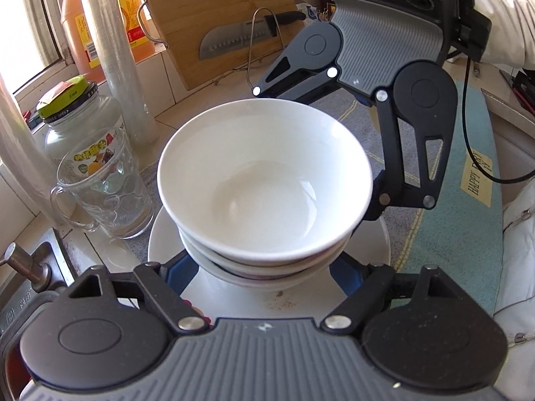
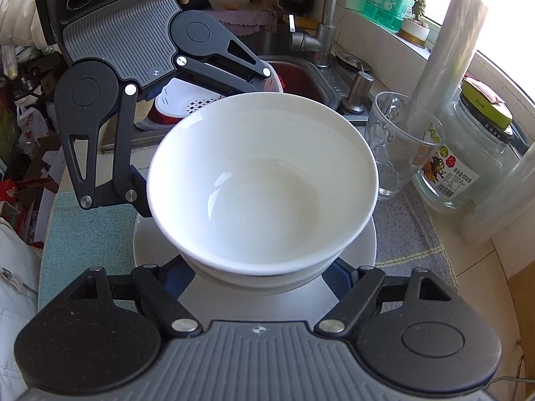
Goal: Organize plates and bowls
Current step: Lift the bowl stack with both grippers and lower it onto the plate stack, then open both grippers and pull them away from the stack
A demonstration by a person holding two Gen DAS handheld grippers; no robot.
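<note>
A stack of white bowls (image 1: 264, 173) stands on a white plate (image 1: 267, 304) on the counter mat. My left gripper (image 1: 264, 269) reaches in from the near side of the left wrist view, its blue pads (image 1: 179, 275) against both sides of the stack's lower bowls. In the right wrist view my right gripper (image 2: 260, 272) holds the same stack (image 2: 260, 180) from the opposite side, pads (image 2: 339, 274) against the lower bowls above the plate (image 2: 254, 300). Each gripper's fingers (image 1: 411, 153) (image 2: 97, 133) show in the other's view. The fingertips are hidden under the bowls.
A glass mug (image 1: 103, 183), a green-lidded jar (image 1: 77, 113) and a roll of film (image 1: 117, 50) stand close beside the plate. Behind are a cutting board (image 1: 214, 16) and a knife (image 1: 240, 40). The sink (image 2: 301, 77) holds a white colander (image 2: 187, 103). A grey and teal mat (image 1: 451, 200) covers the counter.
</note>
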